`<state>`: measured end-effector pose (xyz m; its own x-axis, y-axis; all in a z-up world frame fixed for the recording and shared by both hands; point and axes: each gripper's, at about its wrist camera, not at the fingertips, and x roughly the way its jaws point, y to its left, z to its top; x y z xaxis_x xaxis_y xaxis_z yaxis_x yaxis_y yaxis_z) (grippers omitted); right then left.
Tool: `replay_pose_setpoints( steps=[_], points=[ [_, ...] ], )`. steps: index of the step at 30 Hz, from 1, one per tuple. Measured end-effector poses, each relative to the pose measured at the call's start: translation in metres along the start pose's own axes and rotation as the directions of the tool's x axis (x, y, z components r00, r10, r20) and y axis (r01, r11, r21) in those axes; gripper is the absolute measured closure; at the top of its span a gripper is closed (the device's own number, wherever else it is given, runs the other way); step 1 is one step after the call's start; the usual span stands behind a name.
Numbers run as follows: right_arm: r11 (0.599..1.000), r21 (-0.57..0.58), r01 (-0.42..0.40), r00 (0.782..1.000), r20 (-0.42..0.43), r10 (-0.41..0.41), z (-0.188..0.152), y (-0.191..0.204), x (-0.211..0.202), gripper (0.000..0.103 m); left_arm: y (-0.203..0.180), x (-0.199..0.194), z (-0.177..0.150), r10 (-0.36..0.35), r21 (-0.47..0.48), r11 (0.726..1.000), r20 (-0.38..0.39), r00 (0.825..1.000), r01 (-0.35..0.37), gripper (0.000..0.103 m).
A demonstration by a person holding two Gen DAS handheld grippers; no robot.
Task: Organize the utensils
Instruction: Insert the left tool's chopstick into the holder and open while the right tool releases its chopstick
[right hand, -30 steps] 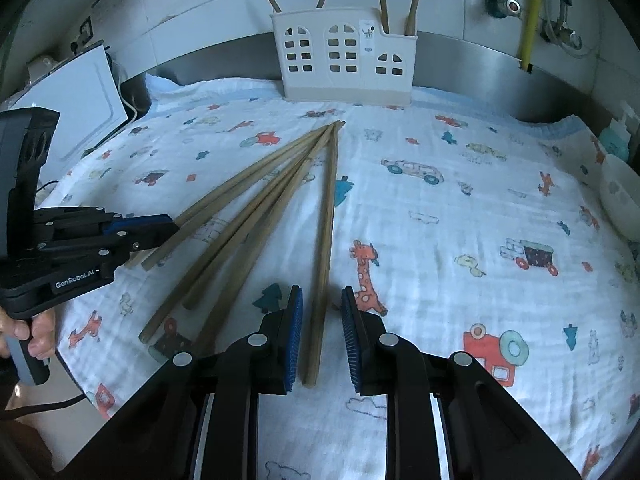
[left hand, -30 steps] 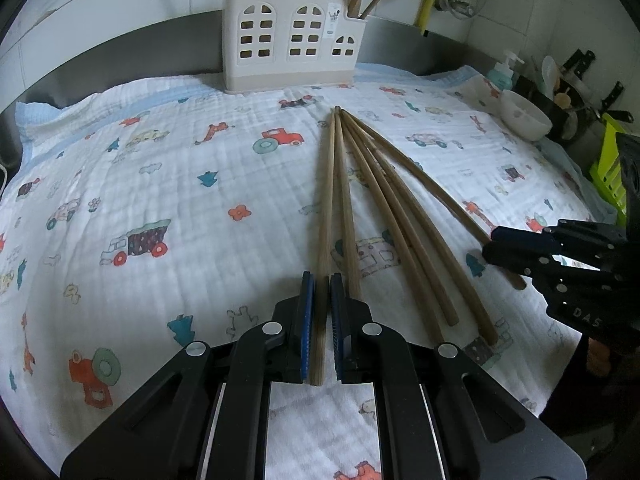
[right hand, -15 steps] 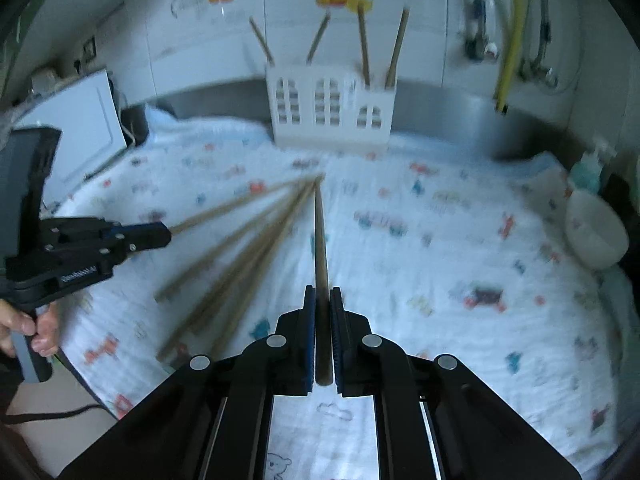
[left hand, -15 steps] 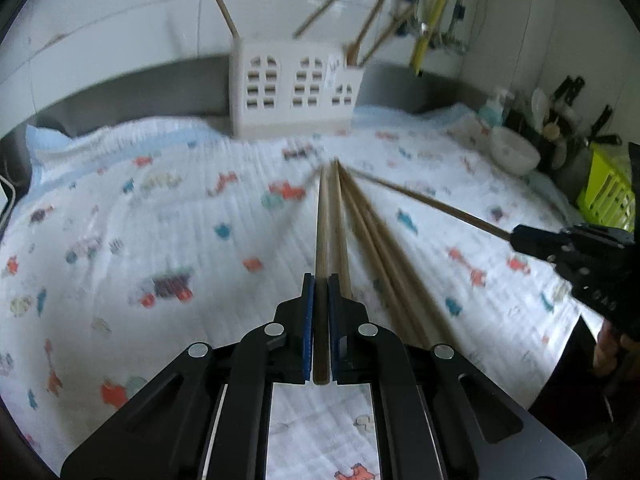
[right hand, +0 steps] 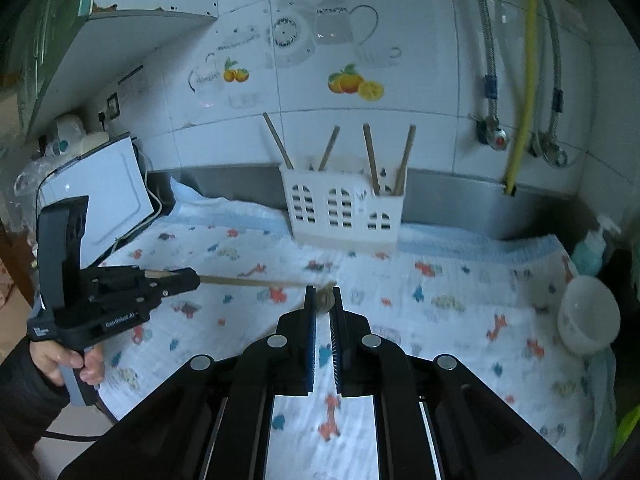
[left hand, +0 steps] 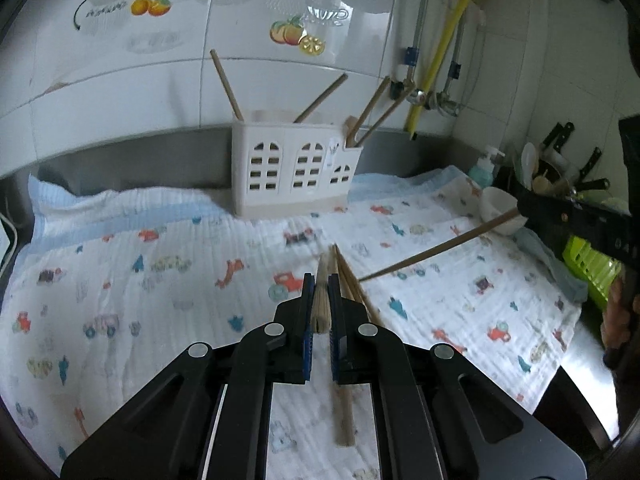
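Observation:
My left gripper (left hand: pixel 320 286) is shut on a wooden chopstick (left hand: pixel 321 304), held in the air and pointing toward the white utensil holder (left hand: pixel 294 172). My right gripper (right hand: pixel 322 298) is shut on another chopstick (right hand: pixel 325 300), seen end-on. In the left wrist view the right gripper (left hand: pixel 560 216) holds its chopstick (left hand: pixel 436 250) at the right. In the right wrist view the left gripper (right hand: pixel 152 284) holds its chopstick (right hand: pixel 260 282) at the left. Several chopsticks (left hand: pixel 348 284) lie on the printed cloth (left hand: pixel 160 280). The holder (right hand: pixel 344 212) holds several upright chopsticks.
A white bowl (right hand: pixel 588 316) sits at the cloth's right edge, with a soap bottle (right hand: pixel 592 250) behind it. A knife rack (left hand: pixel 560 176) and green basket (left hand: pixel 592 268) stand at the right. A white appliance (right hand: pixel 96 196) stands at the left. Pipes run down the tiled wall.
Both grippers closed on a chopstick each and lifted them off the cloth, rising and tilting up toward the holder. The other chopsticks stayed on the cloth.

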<state>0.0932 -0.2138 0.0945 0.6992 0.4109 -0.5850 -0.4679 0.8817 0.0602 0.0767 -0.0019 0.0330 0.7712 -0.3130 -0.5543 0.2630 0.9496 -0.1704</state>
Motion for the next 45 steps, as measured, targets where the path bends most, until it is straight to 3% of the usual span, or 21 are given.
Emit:
replay_pose_setpoints(
  steps=[7,13,21,32,39,45],
  points=[
    [0.999,-0.042,0.009,0.999,0.037,-0.008,0.06,-0.012,-0.002,0.096,0.003,0.0,0.039,-0.002,0.035,0.999,0.022,1.0,0.001,0.098],
    [0.992,-0.102,0.081,0.995,0.061,-0.075,0.113,-0.019,0.004,0.096,0.009,0.006,0.072,0.011,0.063,0.998,0.032,0.999,-0.013,0.098],
    [0.983,-0.125,0.133,0.991,0.052,-0.127,0.155,-0.032,0.033,0.096,0.011,0.006,0.122,0.025,0.093,0.995,0.1,0.995,-0.035,0.098],
    [0.979,-0.135,0.151,0.987,-0.025,-0.156,0.175,-0.045,0.086,0.096,0.003,-0.009,0.204,0.072,0.145,0.983,0.266,0.961,-0.114,0.098],
    [0.98,-0.138,0.14,0.987,-0.056,-0.149,0.174,-0.048,0.104,0.096,0.01,0.018,0.225,0.105,0.12,0.983,0.256,0.961,-0.14,0.098],
    [0.98,-0.138,0.142,0.986,-0.072,-0.153,0.174,-0.051,0.114,0.096,0.008,0.003,0.241,0.082,0.117,0.986,0.306,0.948,-0.123,0.098]
  ],
)
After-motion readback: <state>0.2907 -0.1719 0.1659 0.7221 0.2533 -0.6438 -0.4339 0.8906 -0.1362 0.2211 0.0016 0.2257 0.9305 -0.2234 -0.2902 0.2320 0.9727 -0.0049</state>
